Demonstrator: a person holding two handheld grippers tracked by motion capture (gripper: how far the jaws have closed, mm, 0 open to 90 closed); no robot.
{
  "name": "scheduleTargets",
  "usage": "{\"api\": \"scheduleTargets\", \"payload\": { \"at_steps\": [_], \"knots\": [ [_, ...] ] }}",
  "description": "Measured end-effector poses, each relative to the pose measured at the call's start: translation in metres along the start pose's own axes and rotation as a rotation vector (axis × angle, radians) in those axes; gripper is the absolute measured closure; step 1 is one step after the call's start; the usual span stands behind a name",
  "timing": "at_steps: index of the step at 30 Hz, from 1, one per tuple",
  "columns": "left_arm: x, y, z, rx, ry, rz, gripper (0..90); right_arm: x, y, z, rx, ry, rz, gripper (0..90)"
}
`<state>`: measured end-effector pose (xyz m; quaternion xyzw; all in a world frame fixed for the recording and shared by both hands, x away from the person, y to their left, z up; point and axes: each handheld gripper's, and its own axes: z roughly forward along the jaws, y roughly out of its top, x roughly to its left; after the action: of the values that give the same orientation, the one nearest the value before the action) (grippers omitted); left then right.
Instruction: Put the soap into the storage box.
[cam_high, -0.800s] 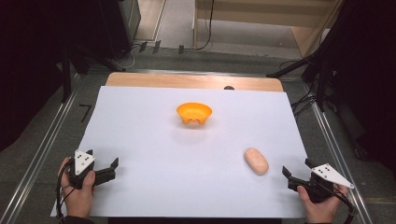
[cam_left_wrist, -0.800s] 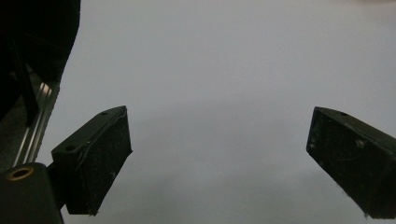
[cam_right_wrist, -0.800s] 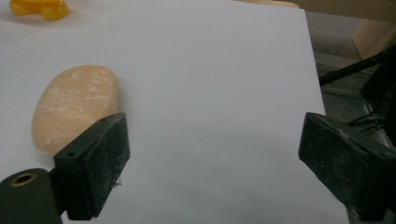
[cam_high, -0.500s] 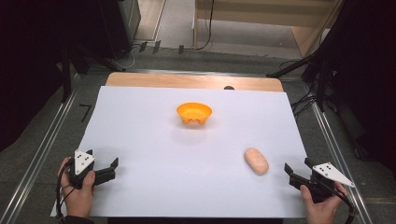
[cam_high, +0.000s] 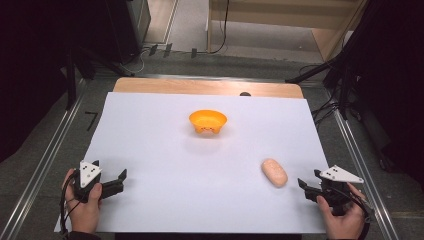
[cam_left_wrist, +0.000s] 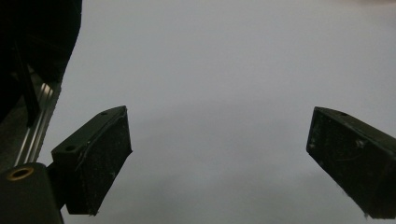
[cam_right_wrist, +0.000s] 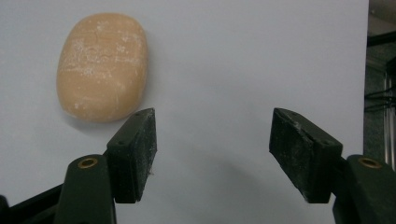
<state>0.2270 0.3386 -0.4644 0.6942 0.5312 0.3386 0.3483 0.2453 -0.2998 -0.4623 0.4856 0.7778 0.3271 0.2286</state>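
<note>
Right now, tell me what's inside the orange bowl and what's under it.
The orange bowl rests on the white sheet. Its inside looks empty in the high view, though the near wall hides part of the bottom. The sheet directly under it is covered by the bowl.

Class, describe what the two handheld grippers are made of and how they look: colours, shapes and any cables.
Each handheld gripper, left gripper and right gripper, has a black body, two blocky black jaws with brass-coloured screws, and a pale three-cornered plate on top. A dark cable loops from each.

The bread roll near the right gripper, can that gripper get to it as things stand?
Probably yes: the right gripper sits just beside the bread roll, jaws apart and empty, with bare white sheet between them.
</note>
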Motion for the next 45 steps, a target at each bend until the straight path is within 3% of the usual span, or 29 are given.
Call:
{"api": "scheduleTargets", "payload": {
  "at_steps": [3, 13, 19, 30, 45],
  "knots": [
    [0.0, 0.0, 0.0, -0.001, 0.003, -0.003, 6.7, 0.005, 0.006, 0.001, 0.061, -0.024, -0.016, 33.5],
    [-0.001, 0.0, 0.0, -0.002, 0.009, 0.005, 6.7, 0.007, 0.021, 0.008, 0.198, 0.028, -0.024, 29.9],
    [-0.001, 0.0, -0.001, 0.0, 0.012, 0.009, 6.7, 0.011, 0.03, 0.013, 0.274, 0.057, -0.002, 29.9],
    [-0.001, 0.0, -0.001, 0.0, 0.012, 0.009, 6.7, 0.011, 0.046, 0.017, 0.35, 0.065, 0.007, 26.7],
    [-0.002, 0.0, -0.001, -0.005, 0.012, 0.01, 6.9, 0.021, 0.065, 0.03, 0.446, 0.076, 0.014, 23.4]
  ]
}}
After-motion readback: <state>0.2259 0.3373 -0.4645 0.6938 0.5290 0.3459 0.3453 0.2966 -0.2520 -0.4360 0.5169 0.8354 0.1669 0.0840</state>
